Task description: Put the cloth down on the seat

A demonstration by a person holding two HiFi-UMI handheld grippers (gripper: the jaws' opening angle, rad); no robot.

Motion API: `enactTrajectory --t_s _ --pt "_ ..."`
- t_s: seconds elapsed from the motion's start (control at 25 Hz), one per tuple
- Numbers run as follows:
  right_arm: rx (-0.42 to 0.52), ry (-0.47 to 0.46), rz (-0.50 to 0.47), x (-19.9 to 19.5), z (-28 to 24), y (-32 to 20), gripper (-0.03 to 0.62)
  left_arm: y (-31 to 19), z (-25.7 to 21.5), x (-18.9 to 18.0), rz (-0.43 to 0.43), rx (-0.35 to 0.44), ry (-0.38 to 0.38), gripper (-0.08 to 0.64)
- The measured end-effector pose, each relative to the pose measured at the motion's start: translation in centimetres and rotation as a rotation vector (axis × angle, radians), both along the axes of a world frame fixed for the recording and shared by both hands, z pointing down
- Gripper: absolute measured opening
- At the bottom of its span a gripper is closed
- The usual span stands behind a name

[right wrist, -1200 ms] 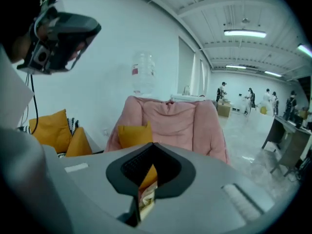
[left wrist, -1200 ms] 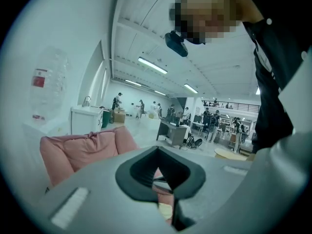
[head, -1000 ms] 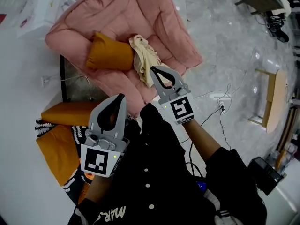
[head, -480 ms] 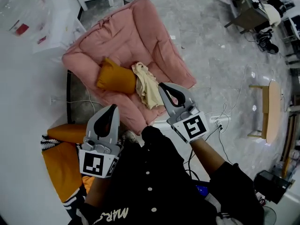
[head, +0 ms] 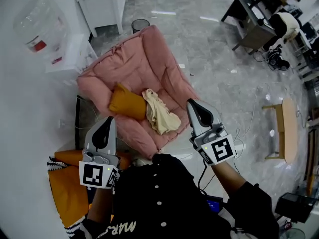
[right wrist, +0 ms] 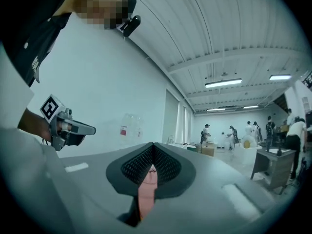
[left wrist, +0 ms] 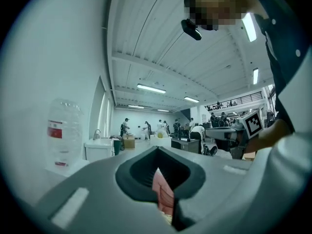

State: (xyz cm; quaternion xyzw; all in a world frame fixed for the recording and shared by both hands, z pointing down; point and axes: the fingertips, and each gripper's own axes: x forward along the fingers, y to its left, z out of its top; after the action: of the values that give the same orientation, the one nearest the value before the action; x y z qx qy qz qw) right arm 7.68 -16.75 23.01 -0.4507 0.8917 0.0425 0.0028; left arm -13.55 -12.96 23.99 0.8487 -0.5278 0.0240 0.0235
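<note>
The cloth [head: 159, 114] lies on the armchair seat [head: 172, 101]; the left hand-held gripper [head: 107, 122] and right hand-held gripper [head: 193, 105] hang clenched and empty, clear of it, so the job looks done.

Cream cloth [head: 159, 116], pink seat [head: 139, 68]

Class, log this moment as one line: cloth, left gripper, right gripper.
cloth: lying on pink armchair seat, beside orange cushion | left gripper: shut, empty | right gripper: shut, empty

At 7 o'clock in the head view, an orange cushion [head: 62, 198] is partly covered by the left gripper [head: 106, 123]; distant people [left wrist: 146, 128] cannot be made out.
</note>
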Motion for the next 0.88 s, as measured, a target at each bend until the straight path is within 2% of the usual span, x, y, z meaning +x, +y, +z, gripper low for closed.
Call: enactTrajectory --t_s 0.28,0.44,0.88 --pt "0.015 0.004 0.073 3.2 -1.3 1.5 0.028 2.0 -1.5 -1.7 -0.045 0.058 -0.055 0.000" --pt "0.025 -0.004 0.114 4.5 -1.9 2.4 0.028 2.6 -1.4 -2.9 -0.073 0.043 0.012 0.000" --pt "0.039 -0.059 0.187 6.1 -2.2 4.6 0.028 4.3 -0.4 -5.3 -0.143 0.033 -0.010 0.000"
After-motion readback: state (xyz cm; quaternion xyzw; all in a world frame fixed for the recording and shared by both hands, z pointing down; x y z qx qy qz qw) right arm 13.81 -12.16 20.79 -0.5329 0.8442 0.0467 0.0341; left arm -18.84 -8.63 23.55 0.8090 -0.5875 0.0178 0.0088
